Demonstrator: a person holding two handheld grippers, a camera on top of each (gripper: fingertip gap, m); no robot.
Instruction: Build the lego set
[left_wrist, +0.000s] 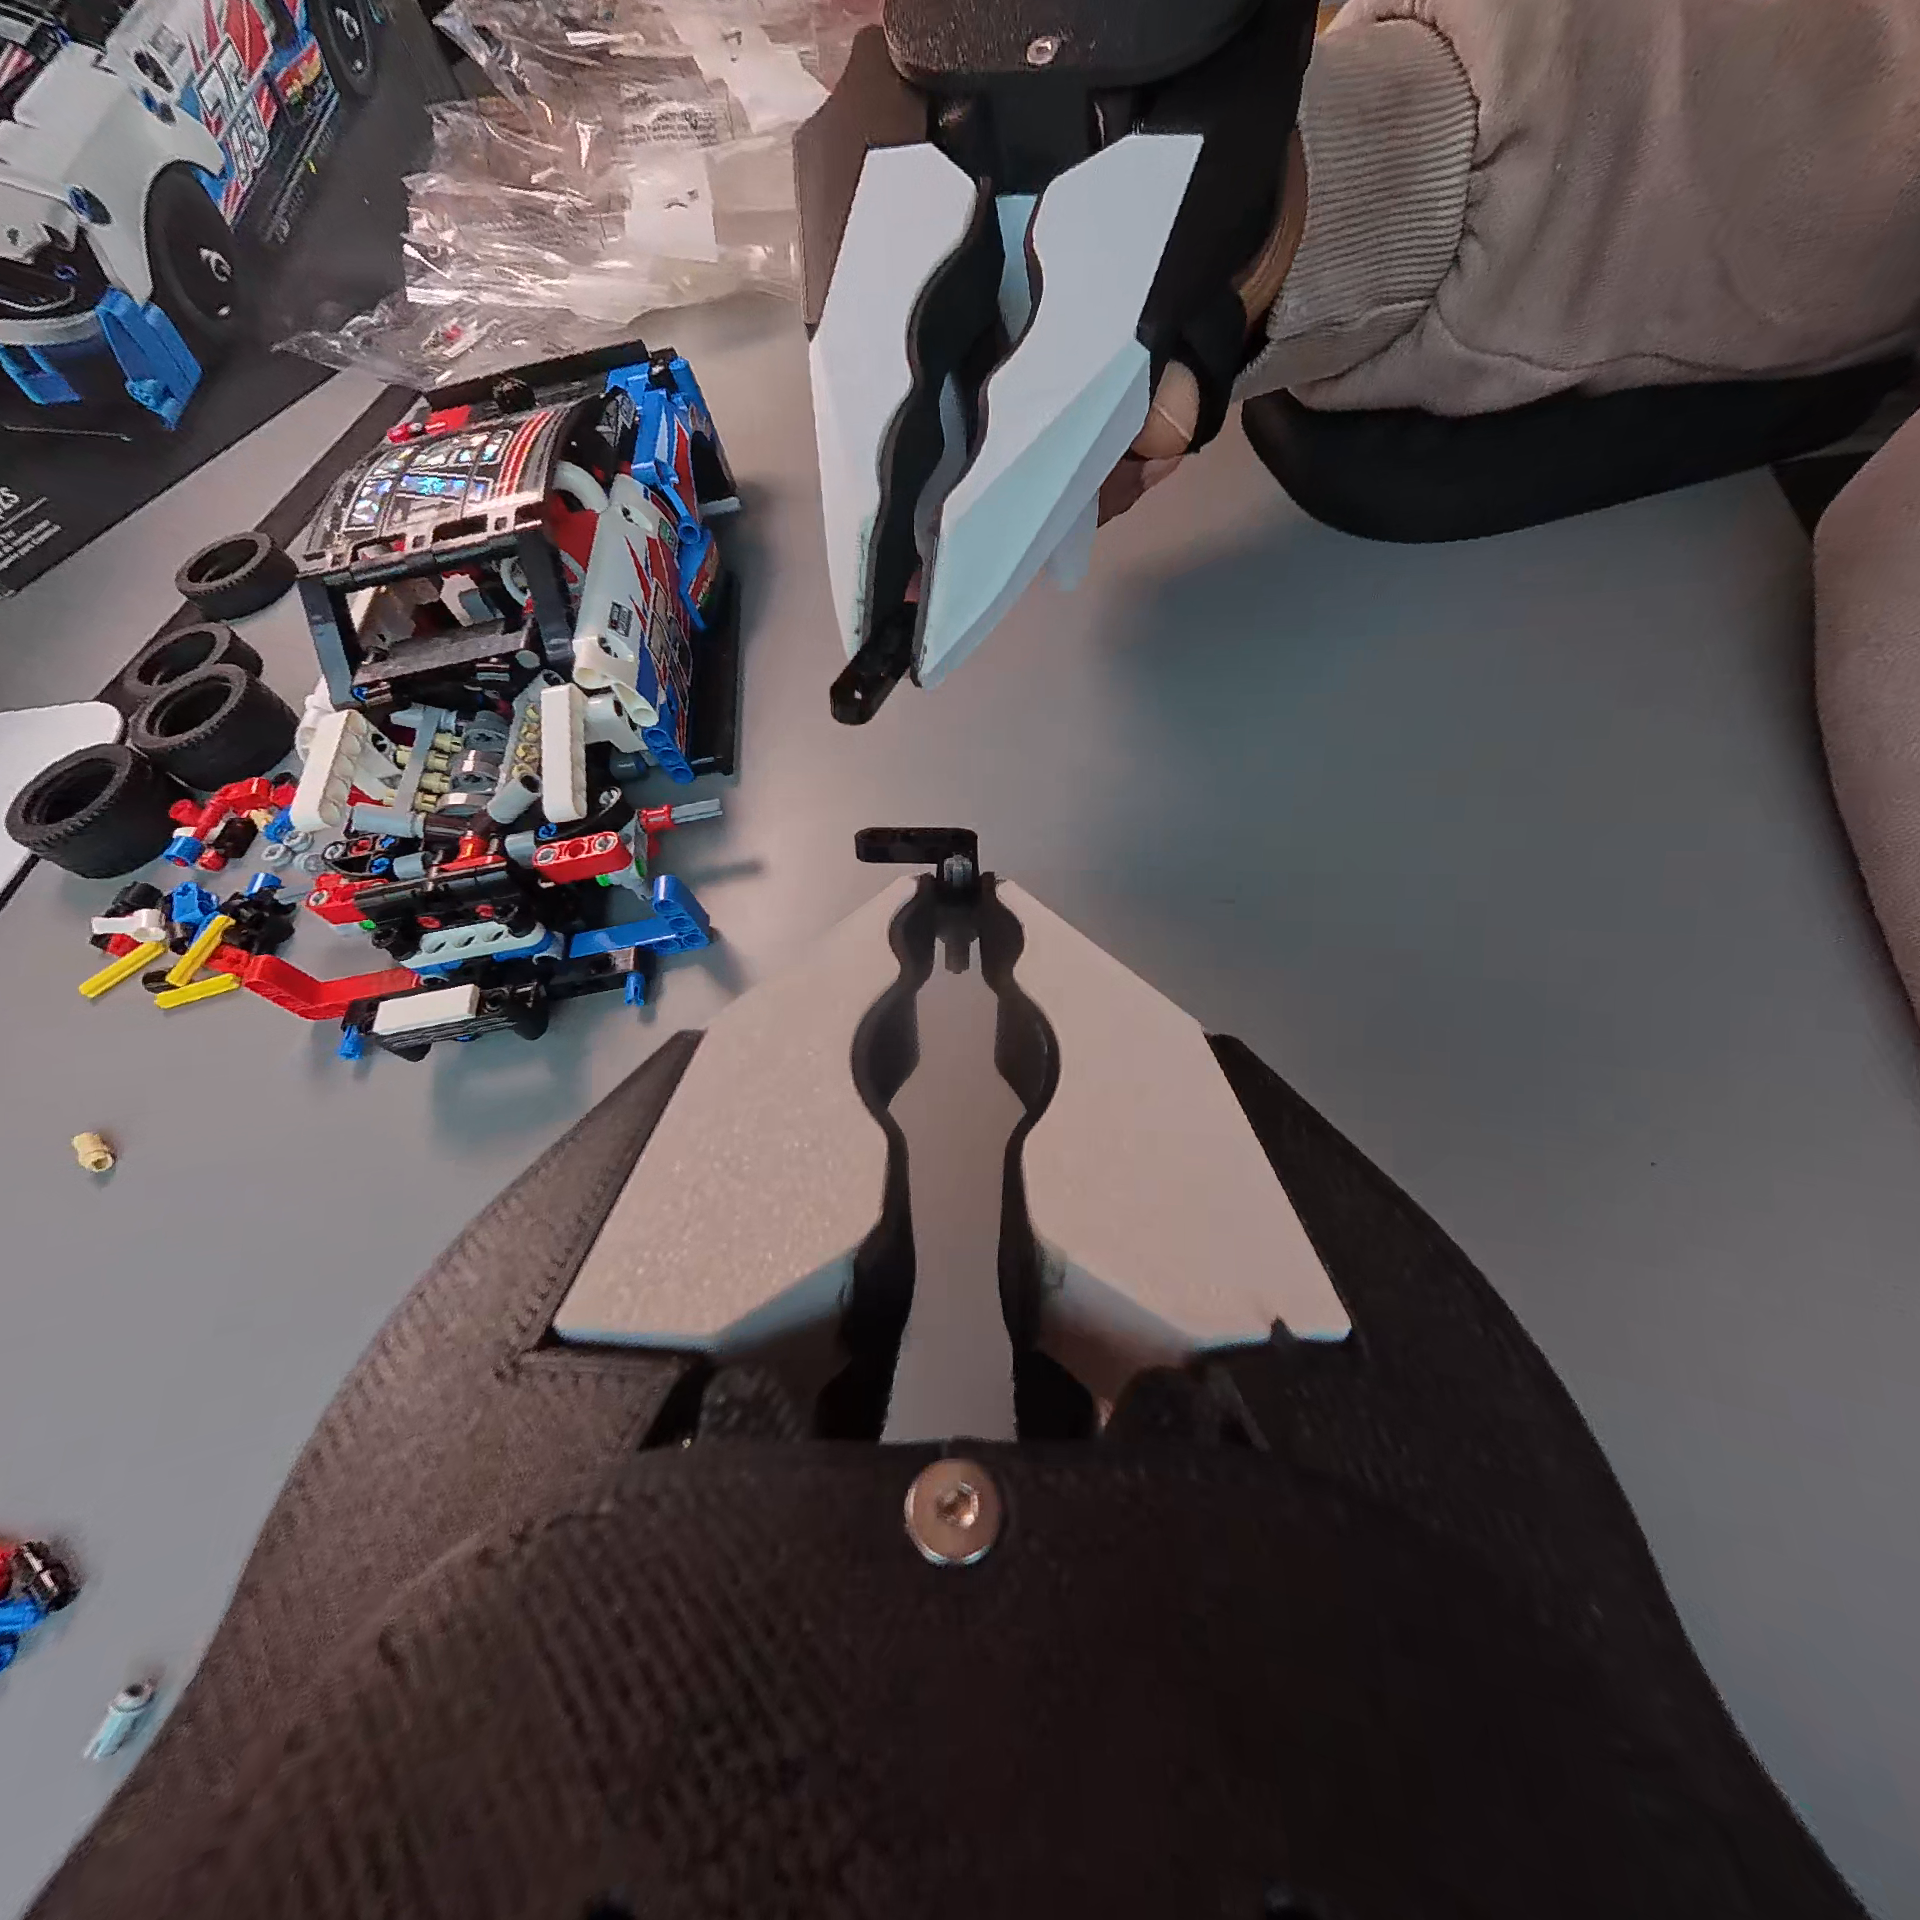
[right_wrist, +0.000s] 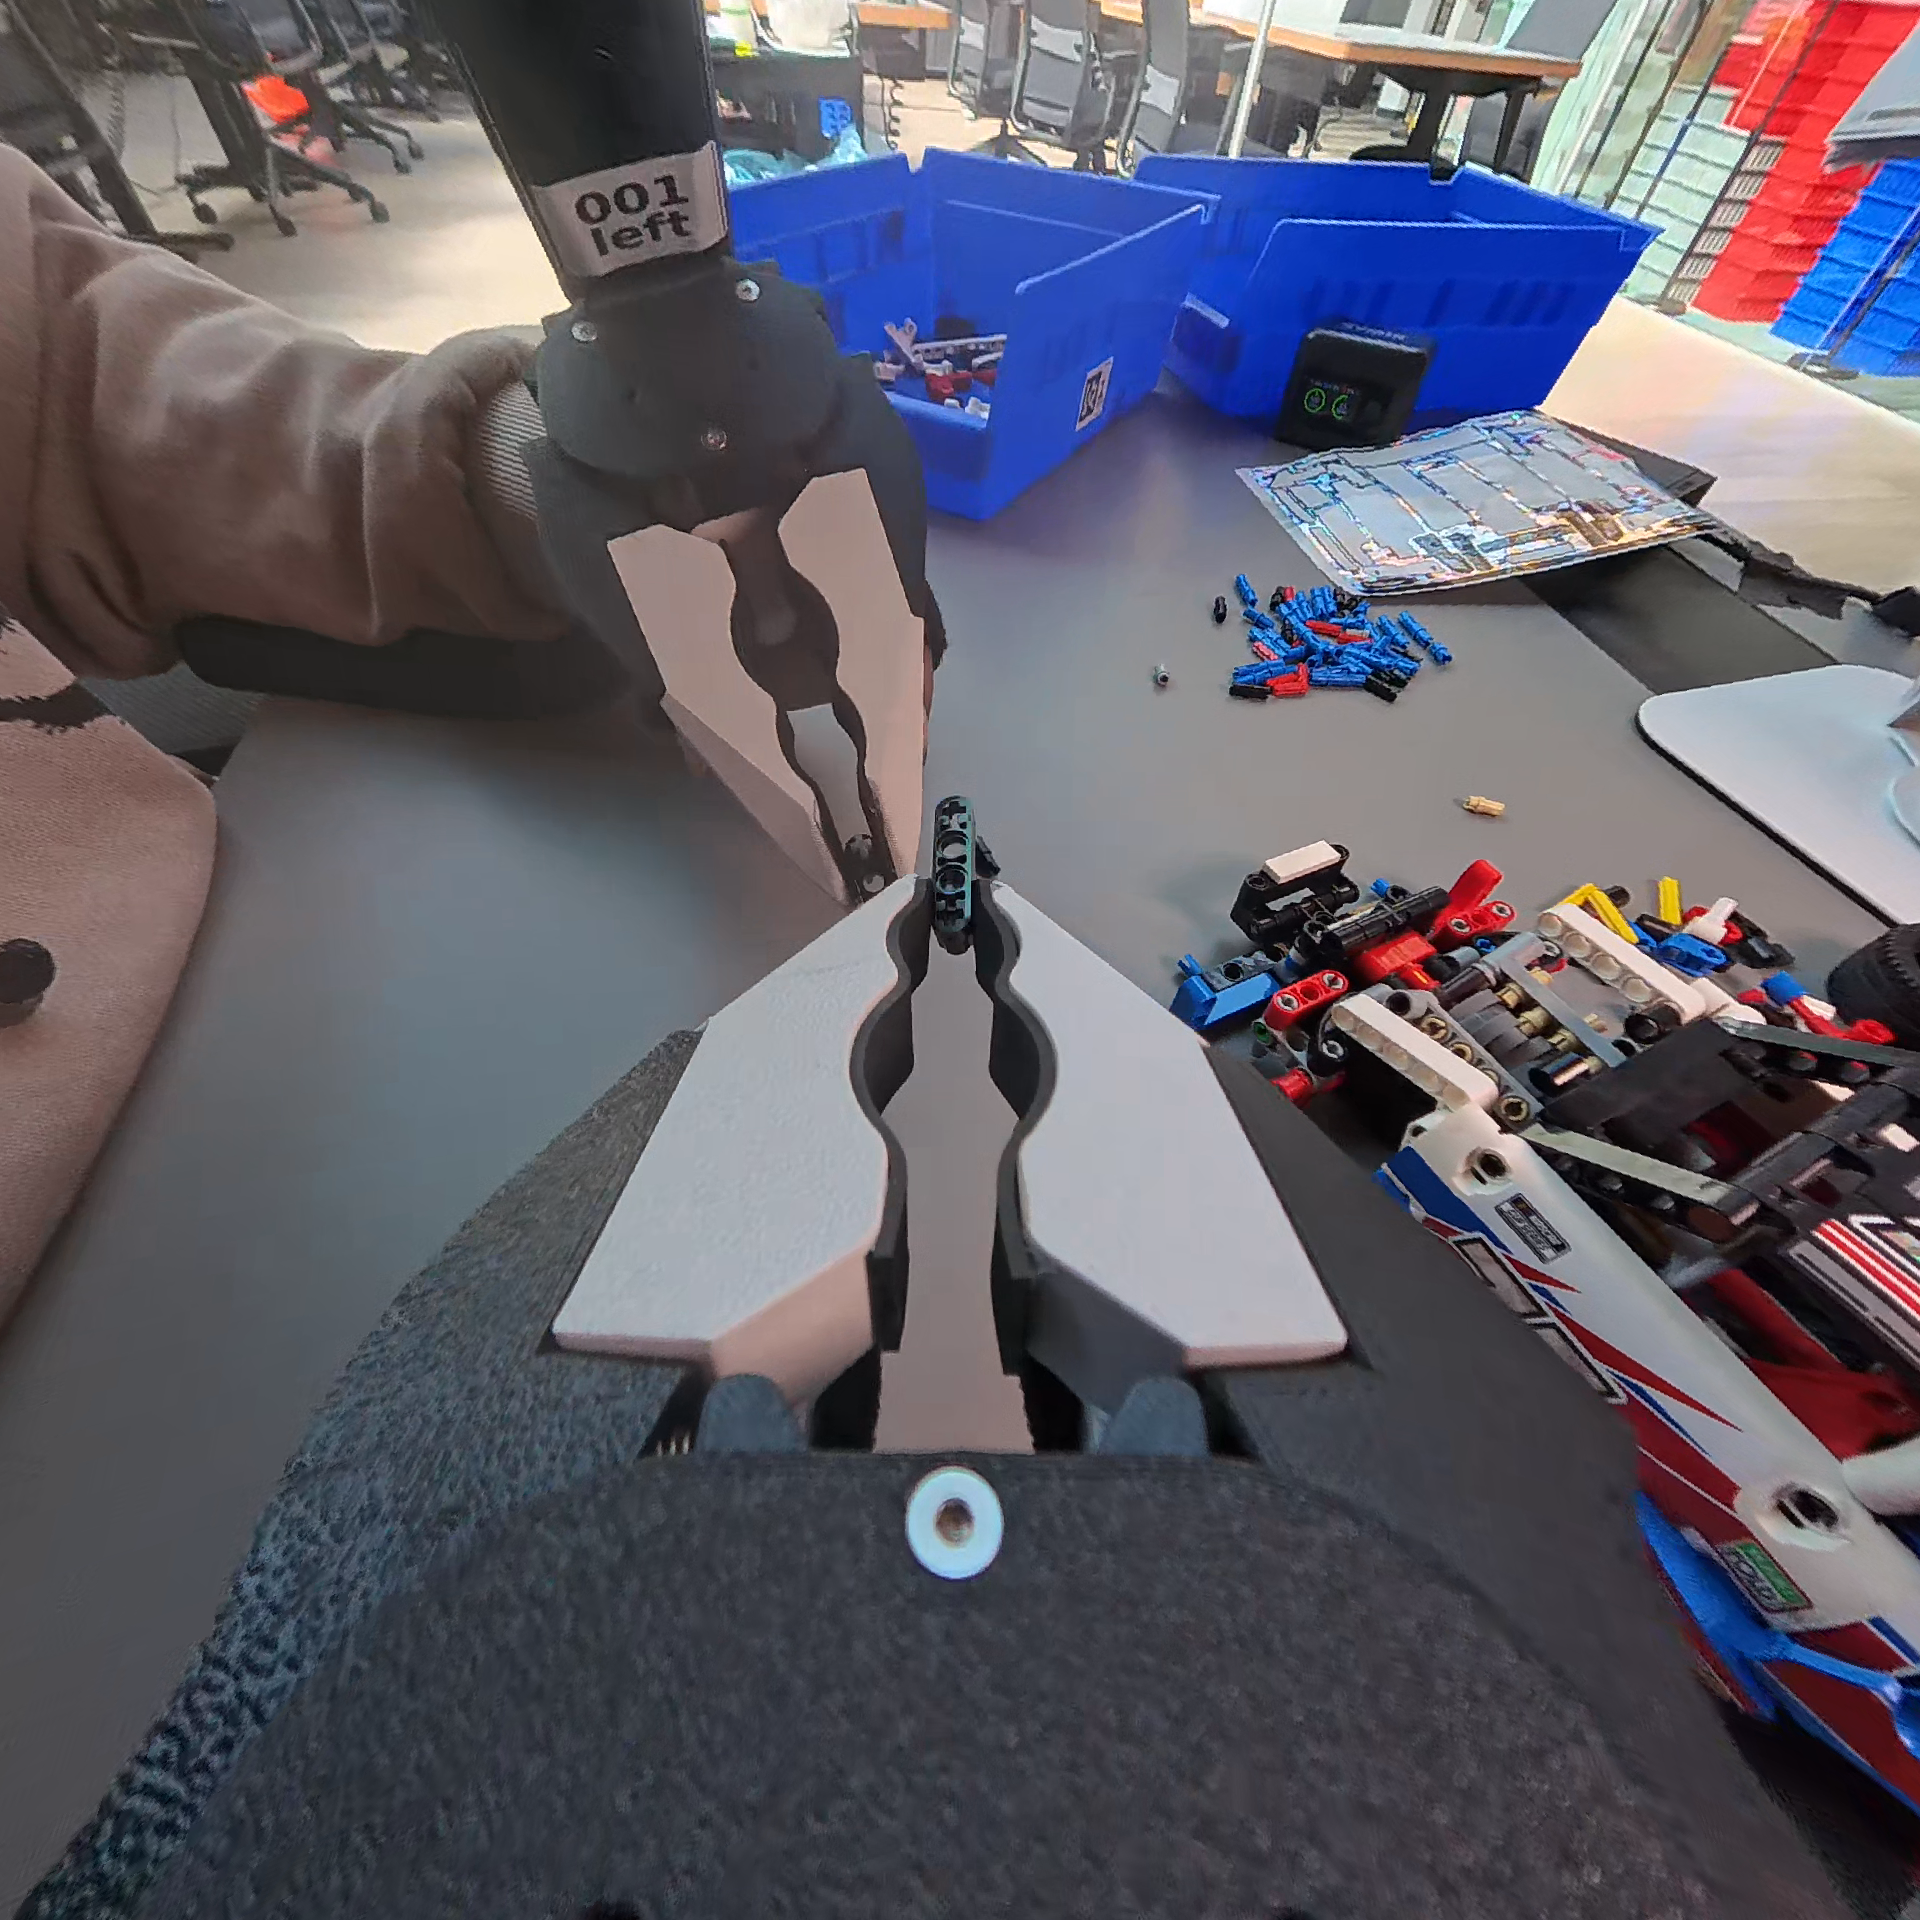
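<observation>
Two claws (left_wrist: 954, 894) (right_wrist: 954, 904) pinch tiny, stiff, light pieces near the car (left_wrist: 520, 644): left grips a grey pin (left_wrist: 956, 883), right a black beam (right_wrist: 953, 868).

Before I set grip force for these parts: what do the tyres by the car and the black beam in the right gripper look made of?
Tyres: probably soft rubber, matte black with moulded tread. Black beam, held in the right gripper: looks like hard plastic, with a slight sheen and crisp round holes. Neither look is conclusive.

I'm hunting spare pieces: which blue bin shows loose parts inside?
The left blue bin, the divided one: white and red pieces lie inside. The right bin hides its interior.
</observation>
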